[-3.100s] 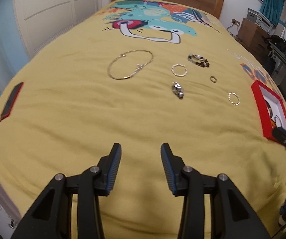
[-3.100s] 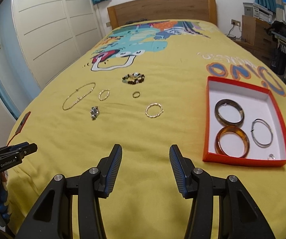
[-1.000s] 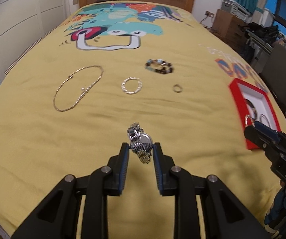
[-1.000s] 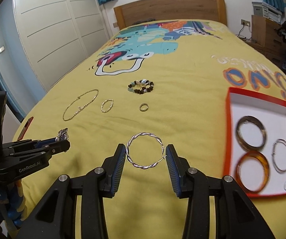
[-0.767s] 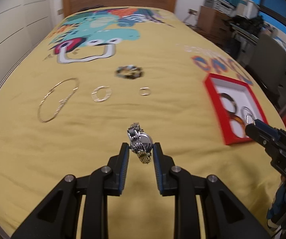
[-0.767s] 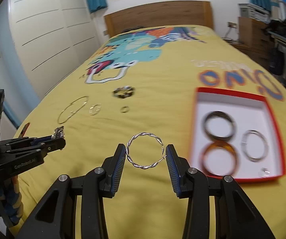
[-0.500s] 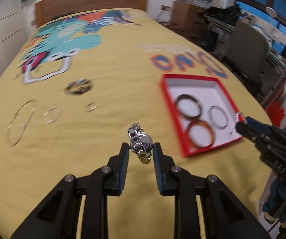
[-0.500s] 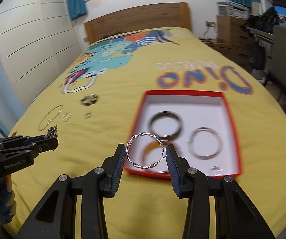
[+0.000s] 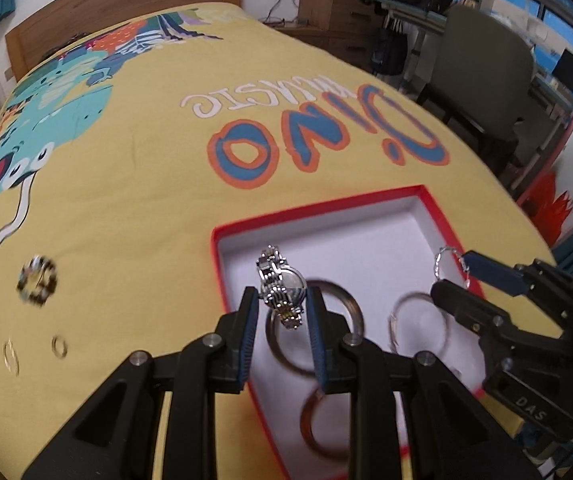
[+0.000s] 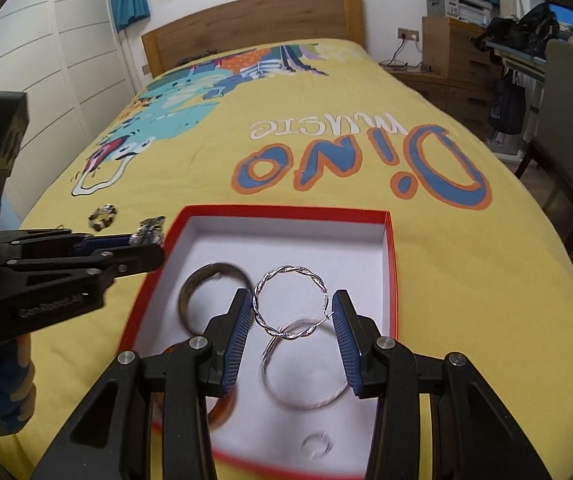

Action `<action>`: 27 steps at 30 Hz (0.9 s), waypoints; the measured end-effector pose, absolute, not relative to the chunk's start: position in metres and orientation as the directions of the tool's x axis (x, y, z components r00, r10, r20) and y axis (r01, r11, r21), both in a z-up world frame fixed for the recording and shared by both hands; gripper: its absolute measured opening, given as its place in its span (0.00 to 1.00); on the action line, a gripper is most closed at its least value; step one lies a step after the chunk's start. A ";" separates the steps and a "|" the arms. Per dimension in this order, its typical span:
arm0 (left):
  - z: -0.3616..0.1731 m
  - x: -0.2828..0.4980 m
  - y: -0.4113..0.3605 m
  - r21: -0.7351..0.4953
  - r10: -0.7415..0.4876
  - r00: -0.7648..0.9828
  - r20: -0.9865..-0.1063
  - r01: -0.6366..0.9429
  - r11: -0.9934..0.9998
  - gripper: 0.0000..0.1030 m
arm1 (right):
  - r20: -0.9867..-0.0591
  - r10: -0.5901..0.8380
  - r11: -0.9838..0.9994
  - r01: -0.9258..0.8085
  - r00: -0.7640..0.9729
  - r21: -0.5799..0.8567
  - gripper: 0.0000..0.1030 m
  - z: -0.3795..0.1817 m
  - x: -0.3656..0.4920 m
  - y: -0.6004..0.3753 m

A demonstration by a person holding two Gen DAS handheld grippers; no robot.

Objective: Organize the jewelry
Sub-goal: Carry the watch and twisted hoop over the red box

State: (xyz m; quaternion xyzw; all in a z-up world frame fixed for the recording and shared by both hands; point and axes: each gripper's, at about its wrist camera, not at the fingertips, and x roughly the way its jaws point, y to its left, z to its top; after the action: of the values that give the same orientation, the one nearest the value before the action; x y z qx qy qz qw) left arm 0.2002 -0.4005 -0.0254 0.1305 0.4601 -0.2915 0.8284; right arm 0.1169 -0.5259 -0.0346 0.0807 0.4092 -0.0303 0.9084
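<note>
The red box (image 10: pixel 391 264) lay near the bed's right edge. My left gripper (image 9: pixel 279 312) pinched the watch (image 9: pixel 282 295) above its left rim; my right gripper (image 10: pixel 291 315) clamped the twisted hoop (image 10: pixel 291 307) over its middle. Best to lower both onto bare floor before letting go.

Left gripper (image 9: pixel 280 314) and right gripper (image 10: pixel 292 316) hover, jaws apparently clamped on loads, nearly side by side.
</note>
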 end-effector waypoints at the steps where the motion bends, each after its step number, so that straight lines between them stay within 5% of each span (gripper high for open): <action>1: -0.029 0.204 -0.404 -0.042 -0.354 0.406 -0.842 0.606 0.794 0.22 | -0.754 0.011 0.986 0.116 0.657 0.116 0.40 -0.037 0.123 -0.528; 27: -0.071 0.237 -0.420 -0.090 -0.341 0.345 -0.874 0.576 0.812 0.23 | -0.872 -0.051 0.998 0.054 0.487 -0.028 0.41 -0.087 0.191 -0.532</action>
State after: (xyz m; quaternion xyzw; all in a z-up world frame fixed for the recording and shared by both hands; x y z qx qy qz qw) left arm 0.2374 -0.4196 -0.0707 0.1180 0.4977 -0.2828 0.8114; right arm 0.1914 -0.5317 -0.0868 0.0016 0.5057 -0.0303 0.8622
